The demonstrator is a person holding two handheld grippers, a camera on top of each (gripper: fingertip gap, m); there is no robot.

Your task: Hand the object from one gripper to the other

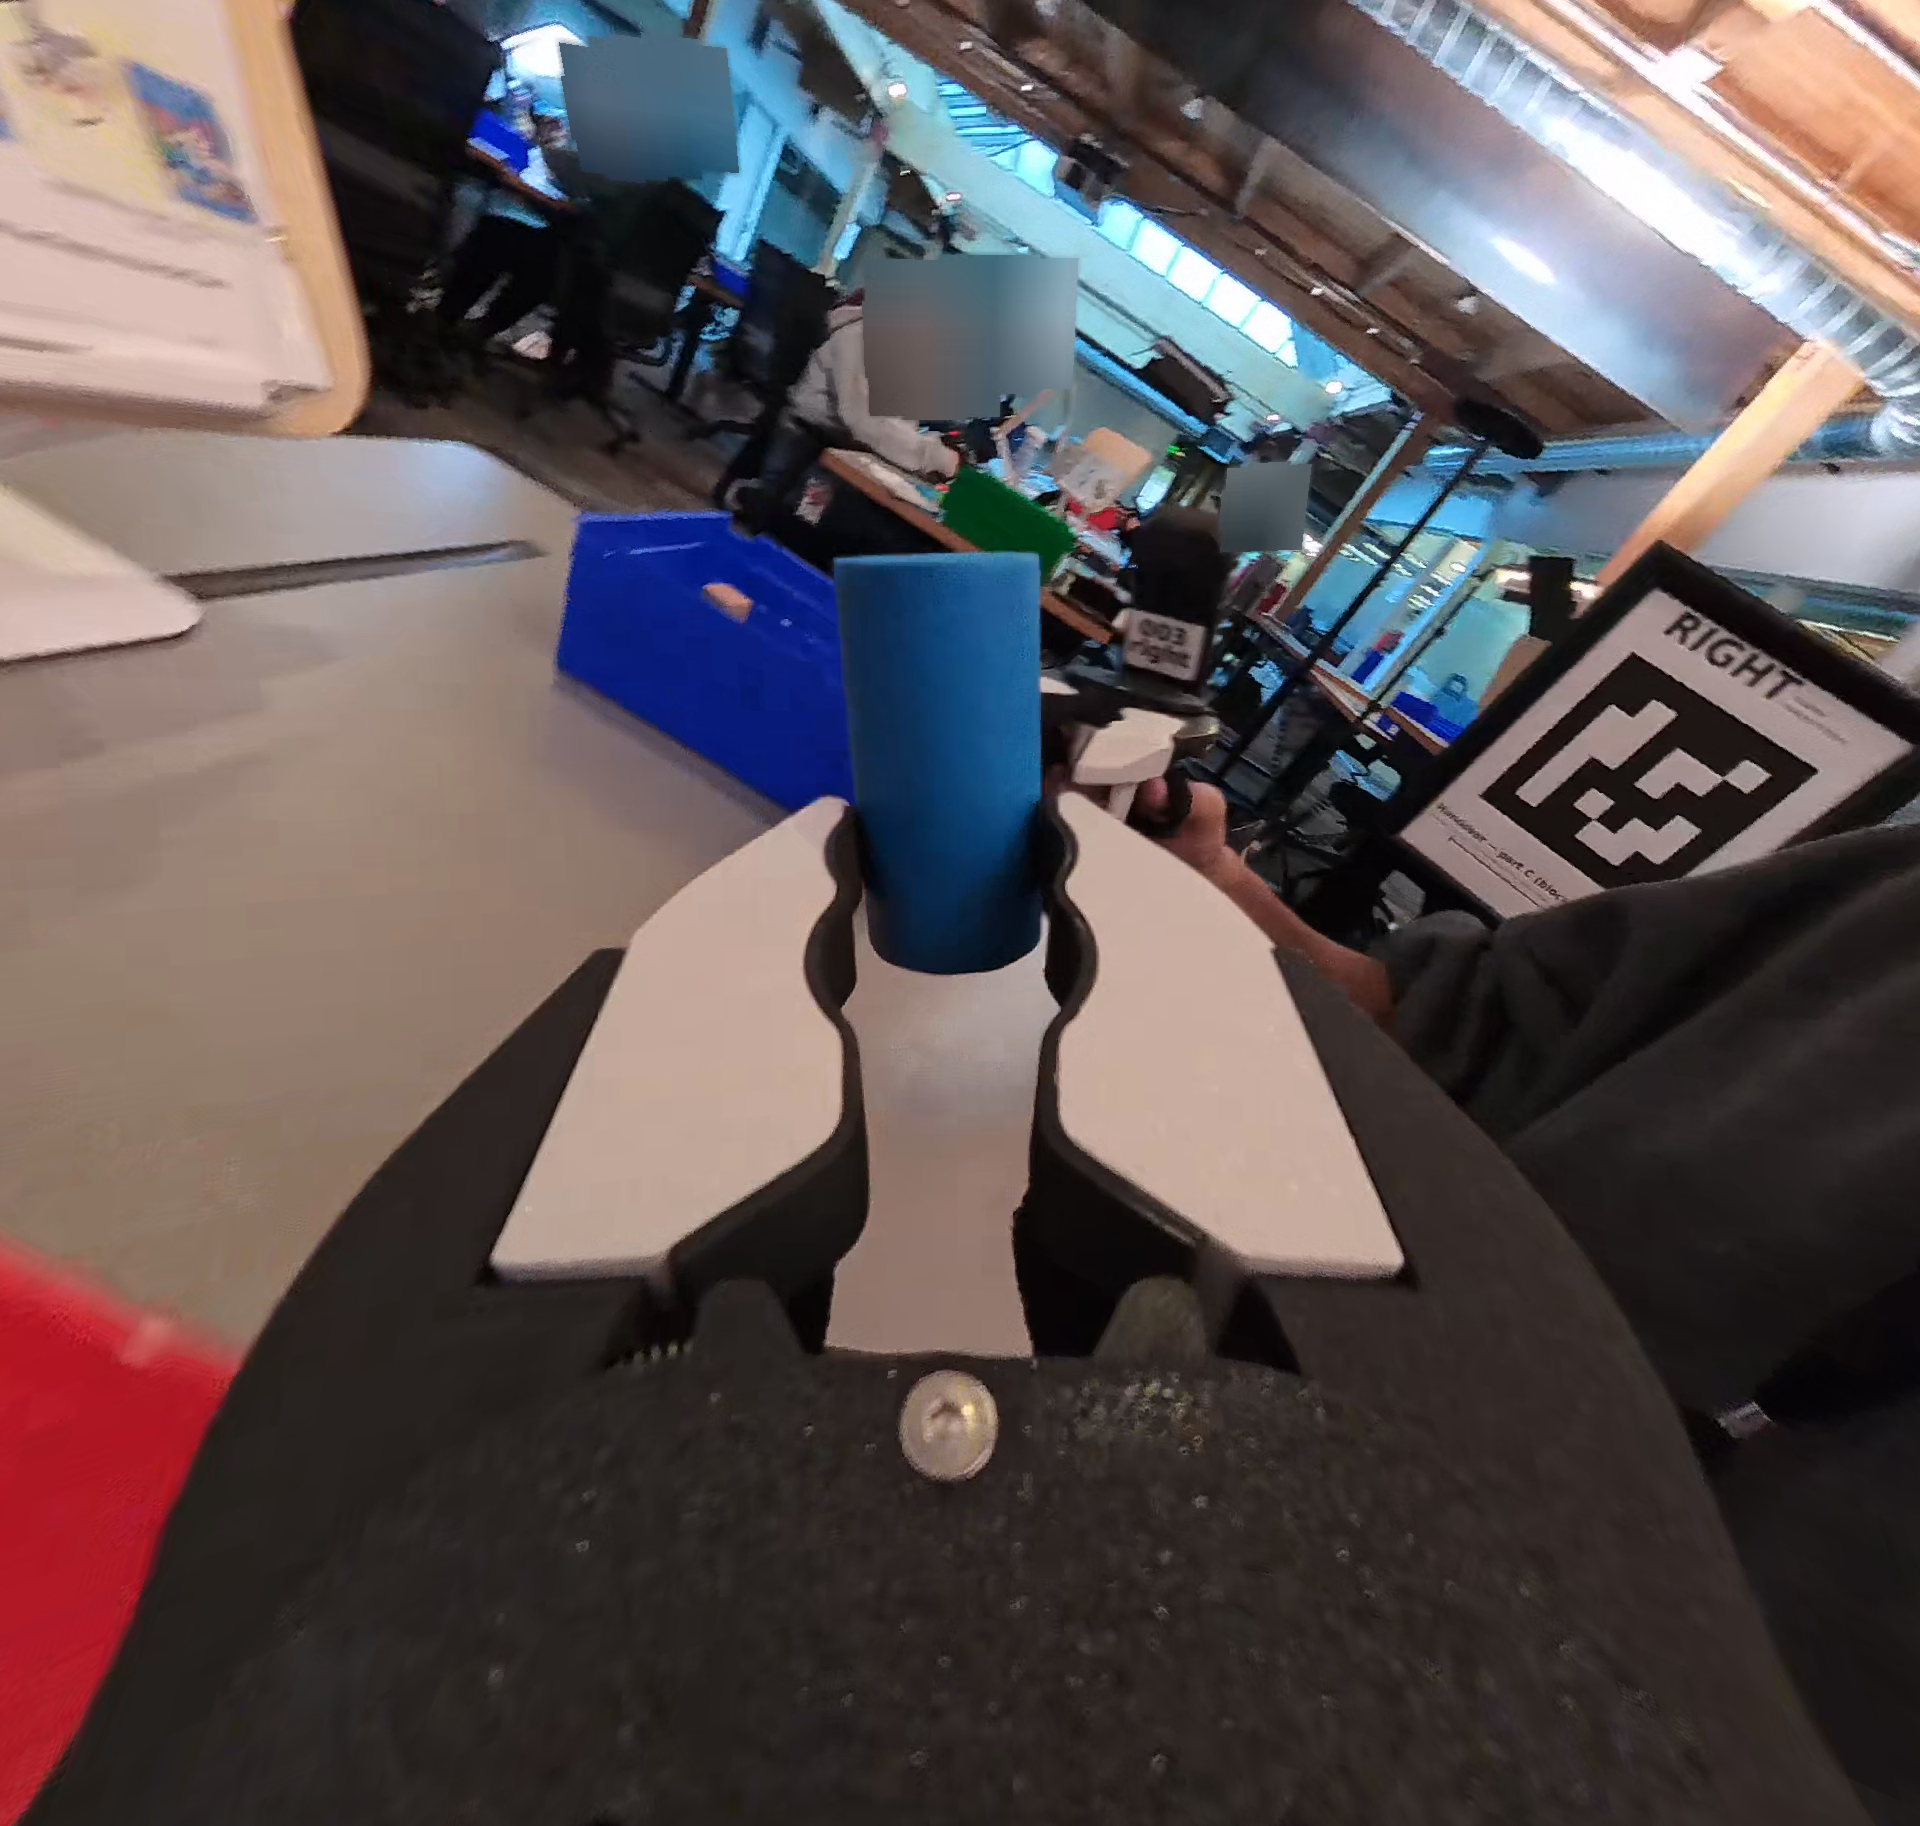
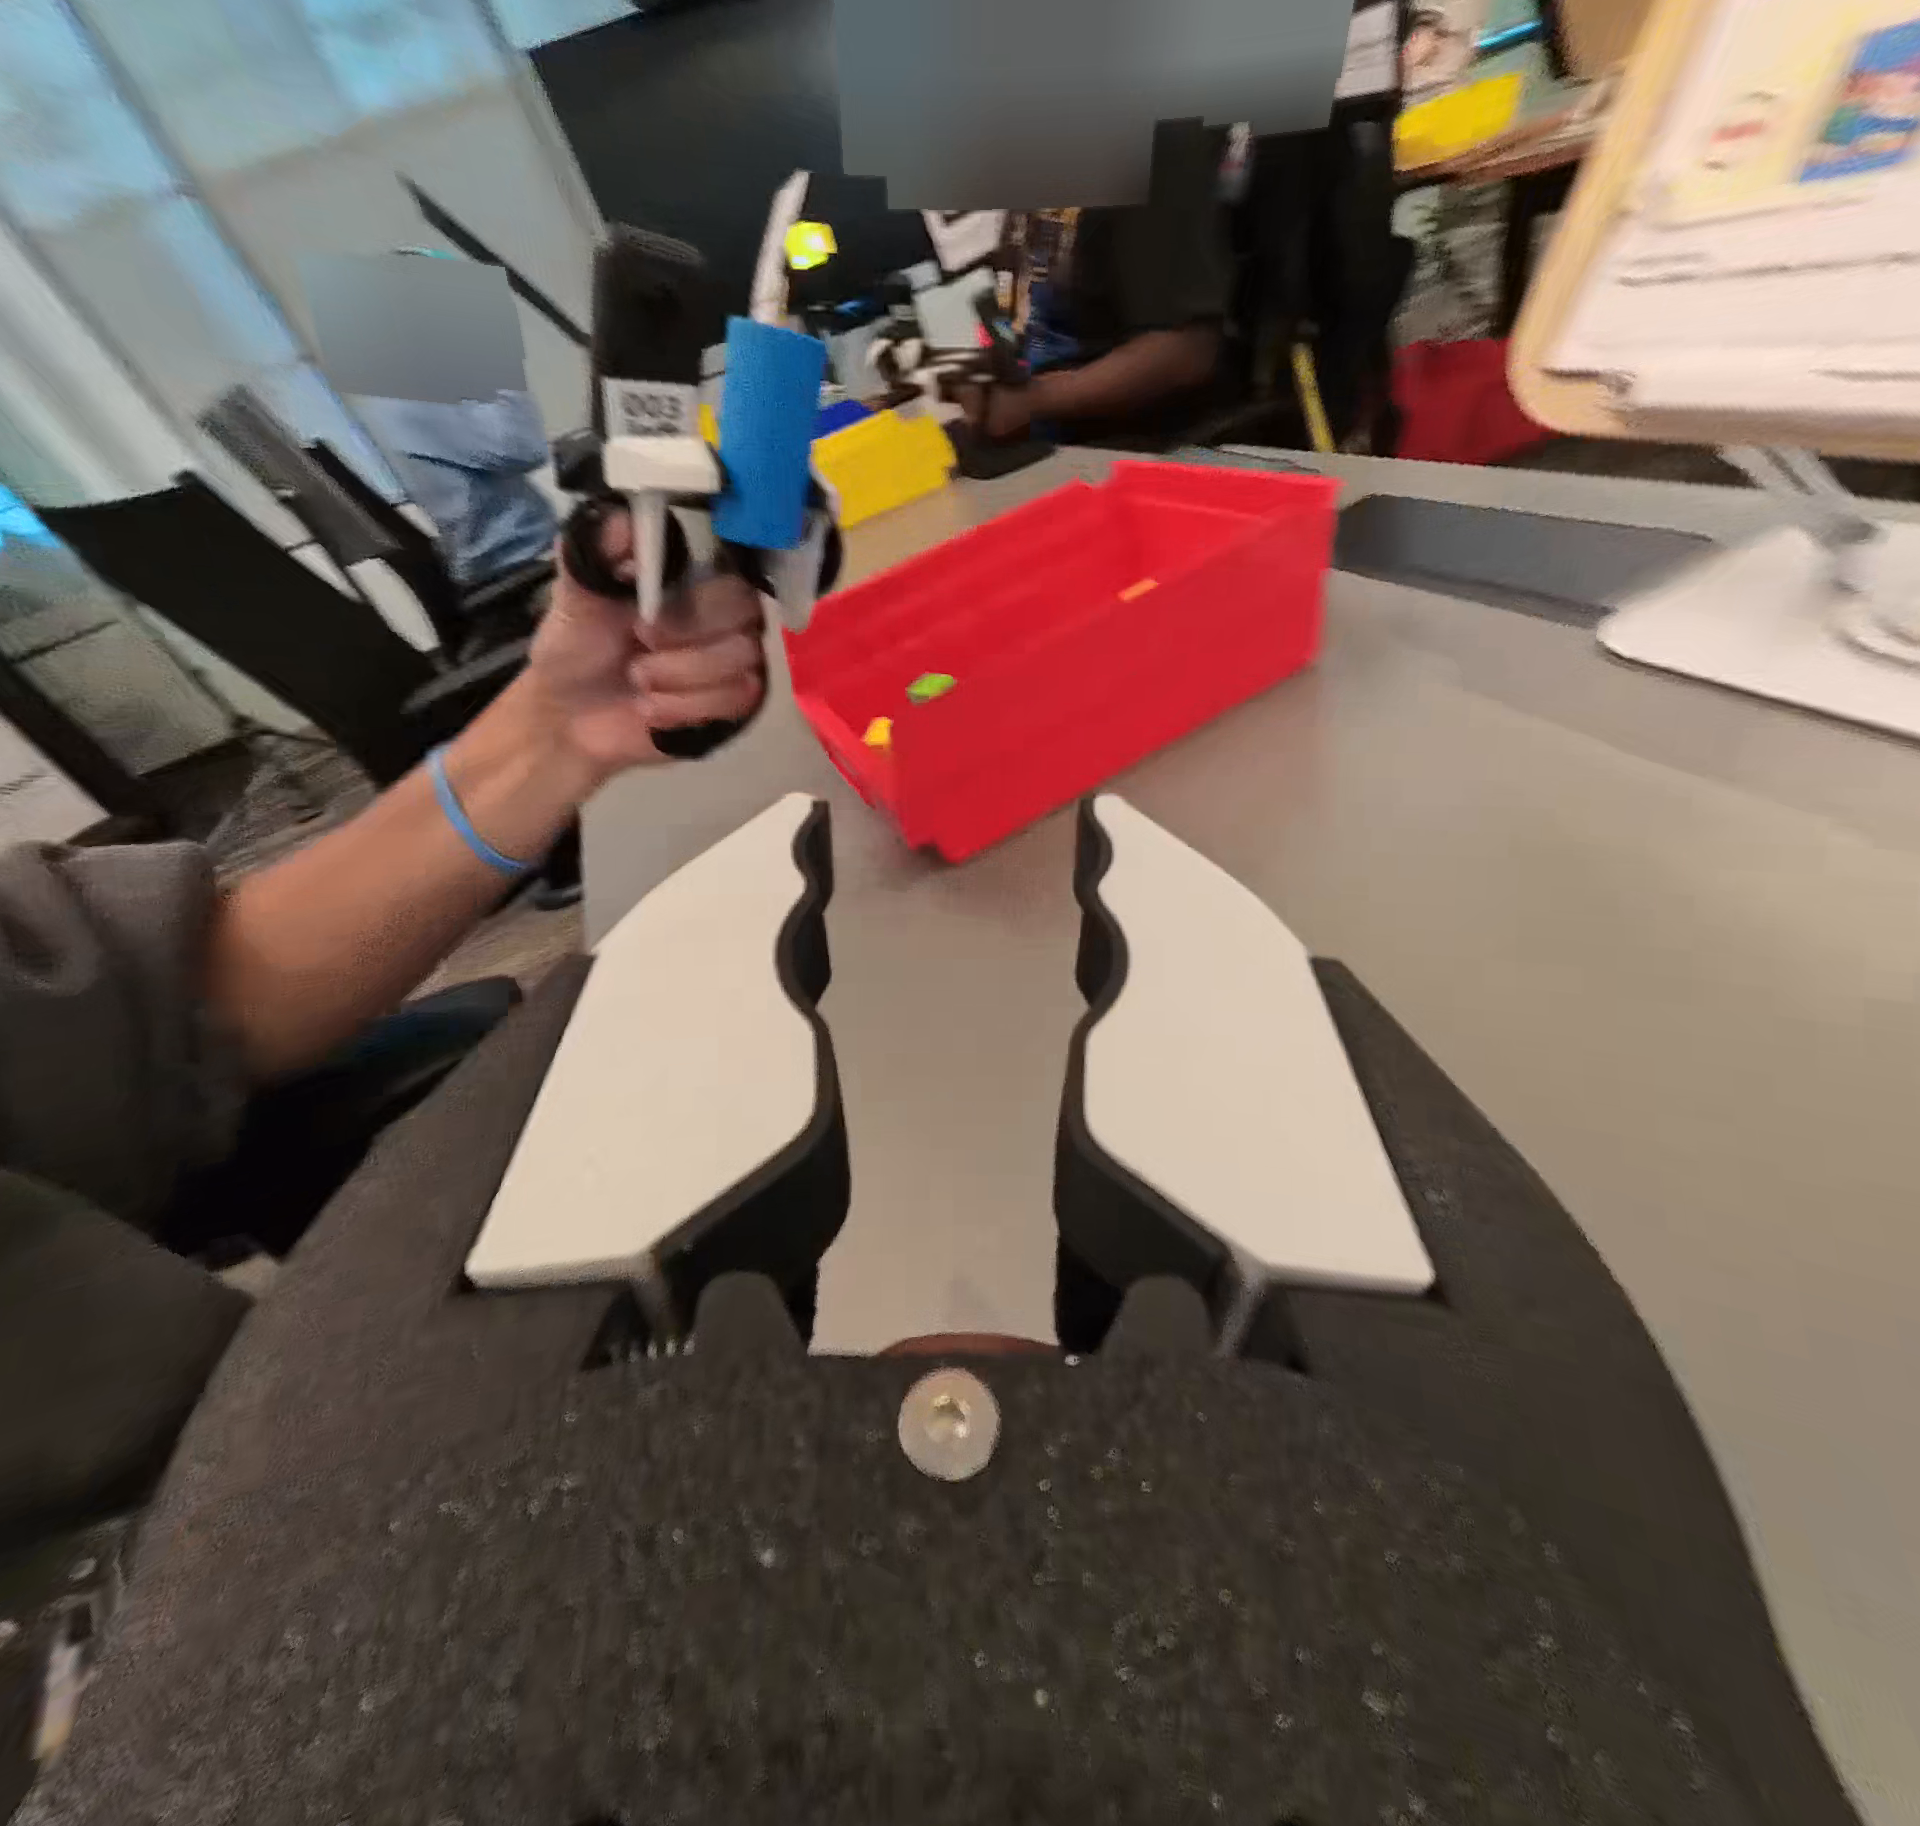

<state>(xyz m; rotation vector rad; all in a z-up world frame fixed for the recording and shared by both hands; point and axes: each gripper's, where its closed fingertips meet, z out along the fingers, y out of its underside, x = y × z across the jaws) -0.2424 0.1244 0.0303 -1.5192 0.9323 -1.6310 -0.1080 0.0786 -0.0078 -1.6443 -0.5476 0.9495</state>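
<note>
A blue cylinder point(image 1: 940, 758) stands upright between the tips of my left gripper point(image 1: 948, 831), which is shut on its lower part. In the right wrist view the same blue cylinder point(image 2: 767, 436) shows at upper left, held up in the air by the left gripper point(image 2: 800, 550) in a person's hand. My right gripper point(image 2: 951, 826) is open and empty, low over the grey table, some way from the cylinder. In the left wrist view the right gripper point(image 1: 1122, 758) shows behind the cylinder, partly hidden.
A red bin point(image 2: 1081, 737) with small coloured pieces sits on the grey table point(image 2: 1507, 893) ahead of my right gripper. A blue bin point(image 1: 686, 654) holding a small tan piece stands behind the cylinder. A clipboard stand point(image 2: 1756, 623) and a framed marker sign point(image 1: 1652, 768) stand nearby.
</note>
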